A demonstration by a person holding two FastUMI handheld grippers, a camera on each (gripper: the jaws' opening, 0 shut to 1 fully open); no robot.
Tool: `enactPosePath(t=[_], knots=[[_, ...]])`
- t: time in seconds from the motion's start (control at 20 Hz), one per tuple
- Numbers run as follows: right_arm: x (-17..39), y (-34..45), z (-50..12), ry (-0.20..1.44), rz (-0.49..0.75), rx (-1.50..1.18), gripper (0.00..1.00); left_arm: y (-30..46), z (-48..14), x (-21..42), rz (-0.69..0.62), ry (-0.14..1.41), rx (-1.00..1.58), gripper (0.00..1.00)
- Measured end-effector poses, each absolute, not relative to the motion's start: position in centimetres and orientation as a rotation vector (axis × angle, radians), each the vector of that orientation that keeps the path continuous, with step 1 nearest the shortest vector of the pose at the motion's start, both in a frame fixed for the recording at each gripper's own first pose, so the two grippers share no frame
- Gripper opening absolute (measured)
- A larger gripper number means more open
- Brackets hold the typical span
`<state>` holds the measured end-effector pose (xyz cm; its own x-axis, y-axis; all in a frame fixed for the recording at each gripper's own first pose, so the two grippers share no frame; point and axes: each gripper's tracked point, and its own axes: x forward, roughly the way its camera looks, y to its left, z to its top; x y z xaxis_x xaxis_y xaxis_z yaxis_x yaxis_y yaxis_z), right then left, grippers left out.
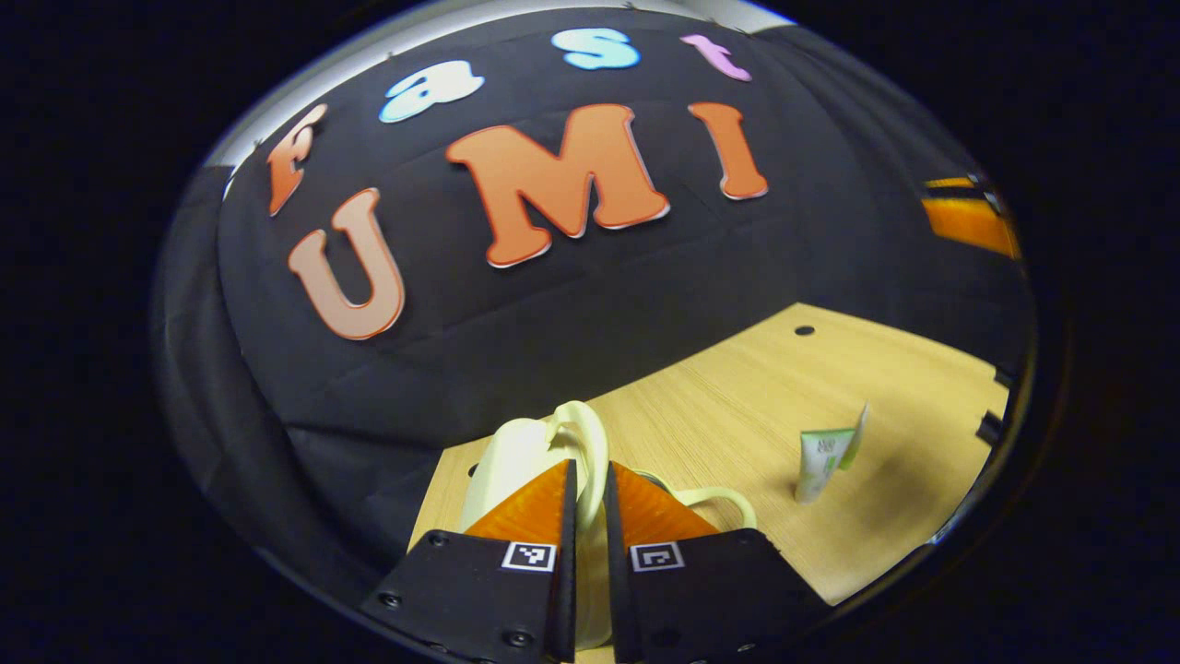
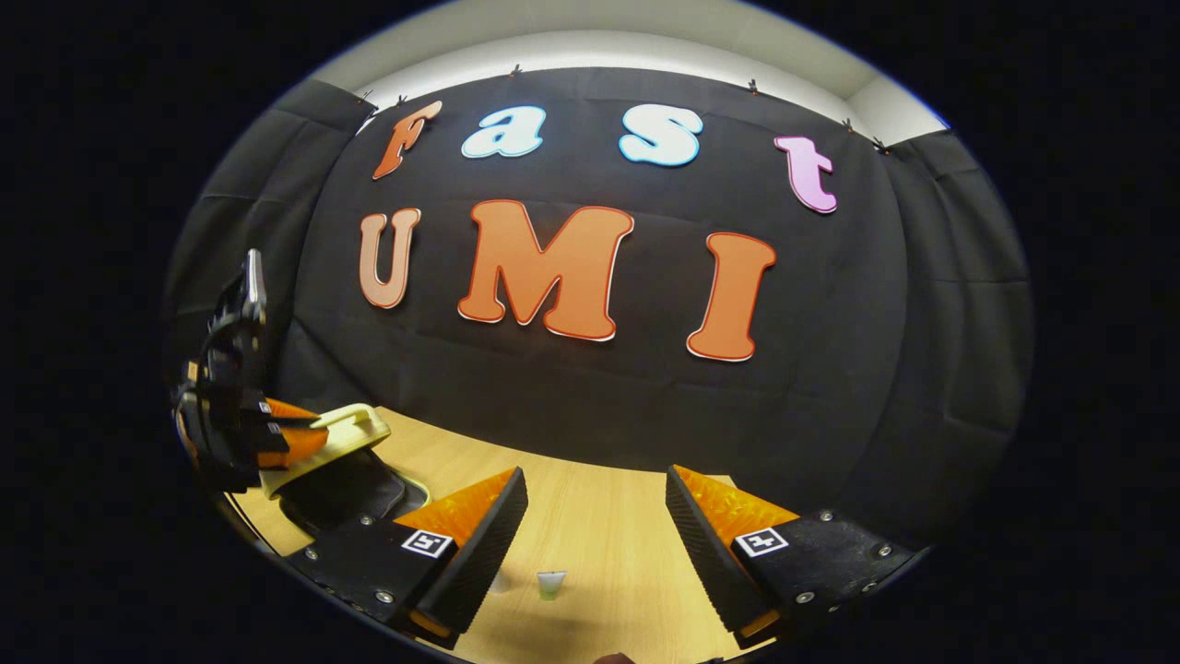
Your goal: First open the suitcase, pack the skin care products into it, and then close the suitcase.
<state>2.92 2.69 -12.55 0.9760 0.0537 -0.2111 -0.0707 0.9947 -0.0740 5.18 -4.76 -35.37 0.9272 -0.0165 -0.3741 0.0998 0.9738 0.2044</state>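
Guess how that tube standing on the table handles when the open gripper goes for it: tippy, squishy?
Probably tippy: the tube stands upright on its narrow cap end on the bare wooden table, so a nudge could topple it. Its flat crimped top suggests a soft body that may dent. It looks light. The right gripper is open, not touching it.

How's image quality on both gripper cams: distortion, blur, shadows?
Left gripper view: strong fisheye bend, horizon tilted, tube sharp with a soft shadow on the table. Right gripper view: level, evenly lit, tube small and slightly soft near the rim.
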Motion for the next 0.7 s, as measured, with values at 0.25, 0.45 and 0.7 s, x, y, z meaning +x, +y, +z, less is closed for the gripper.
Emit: enactPosePath(t=[0.25, 0.45, 0.7], knots=[[3.8, 6.1, -12.4, 0.219, 0.089, -0.085, 0.95, -3.4, -34.9, 5.6, 0.033, 0.349, 0.116, 0.15], [4.5, 8.7, -12.7, 0.23, 0.092, -0.083, 0.95, -0.4, -34.6, 5.5, 0.135, 0.353, 0.1, 0.15], [5.4, 11.8, -13.3, 0.25, 0.093, -0.081, 0.95, 3.2, -35.9, 4.4, 0.276, 0.411, 0.107, 0.15]])
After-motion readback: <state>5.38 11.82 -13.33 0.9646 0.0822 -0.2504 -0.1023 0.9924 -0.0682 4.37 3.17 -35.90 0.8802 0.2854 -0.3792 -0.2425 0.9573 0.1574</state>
